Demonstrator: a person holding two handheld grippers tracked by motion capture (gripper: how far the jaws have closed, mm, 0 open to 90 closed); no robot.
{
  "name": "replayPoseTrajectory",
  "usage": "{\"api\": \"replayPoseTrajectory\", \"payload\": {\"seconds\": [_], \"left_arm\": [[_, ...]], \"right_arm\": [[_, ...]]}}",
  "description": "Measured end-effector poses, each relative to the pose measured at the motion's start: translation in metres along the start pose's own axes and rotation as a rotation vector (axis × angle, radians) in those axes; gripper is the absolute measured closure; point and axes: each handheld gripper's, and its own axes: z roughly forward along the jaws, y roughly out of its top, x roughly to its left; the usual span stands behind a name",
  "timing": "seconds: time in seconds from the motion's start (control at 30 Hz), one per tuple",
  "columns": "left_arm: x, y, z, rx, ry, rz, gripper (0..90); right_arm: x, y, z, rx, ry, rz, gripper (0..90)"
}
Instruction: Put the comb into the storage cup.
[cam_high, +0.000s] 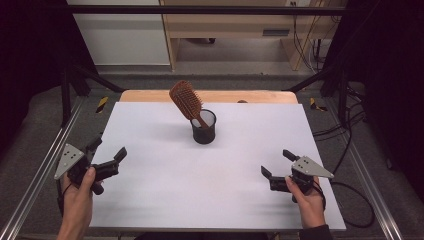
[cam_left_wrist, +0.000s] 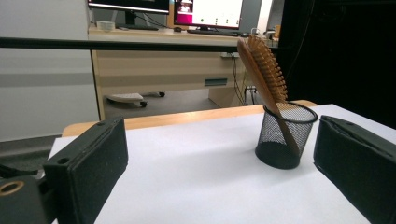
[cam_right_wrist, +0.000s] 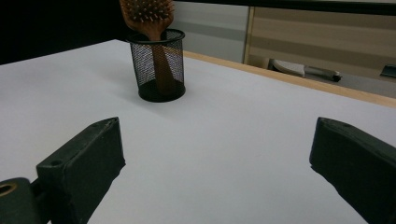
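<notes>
Hairbrush (cam_high: 186, 100) leaning in mesh cup (cam_high: 203, 127), left tool (cam_high: 107, 152) and right tool (cam_high: 278, 163) wide open — low, well apart, at near corners.

The hairbrush (cam_high: 186, 99) looks like wood, reddish-brown with a slight sheen, and its bristles (cam_left_wrist: 272, 70) look like pale wooden pins. The cup (cam_high: 204, 127) it stands in is black wire mesh, matt, see-through at the walls. The table top (cam_high: 210, 190) is a smooth, matt white sheet, with a bare pale wood edge (cam_high: 240, 96) at the far side. The left gripper (cam_high: 108, 154) and the right gripper (cam_high: 275, 163) have dull black jaws with a slightly grainy, rubbery-looking face, each with a flat grey metal-looking plate (cam_high: 68, 158) on top.
</notes>
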Motion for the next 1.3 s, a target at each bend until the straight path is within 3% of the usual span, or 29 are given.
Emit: {"api": "replayPoseTrajectory", "payload": {"seconds": [0.7,1.17,1.3], "left_arm": [[-0.022,-0.030,-0.002,0.023,-0.042,0.024,3.6],[-0.026,-0.038,-0.004,0.019,-0.063,0.011,3.7],[-0.027,-0.041,-0.004,0.019,-0.078,-0.015,3.7]], "right_arm": [[0.001,-0.002,-0.001,-0.001,0.019,-0.020,3.2],[0.004,-0.004,-0.002,-0.001,0.039,-0.025,3.2],[0.003,-0.006,-0.004,0.003,0.049,-0.027,3.2]]}}
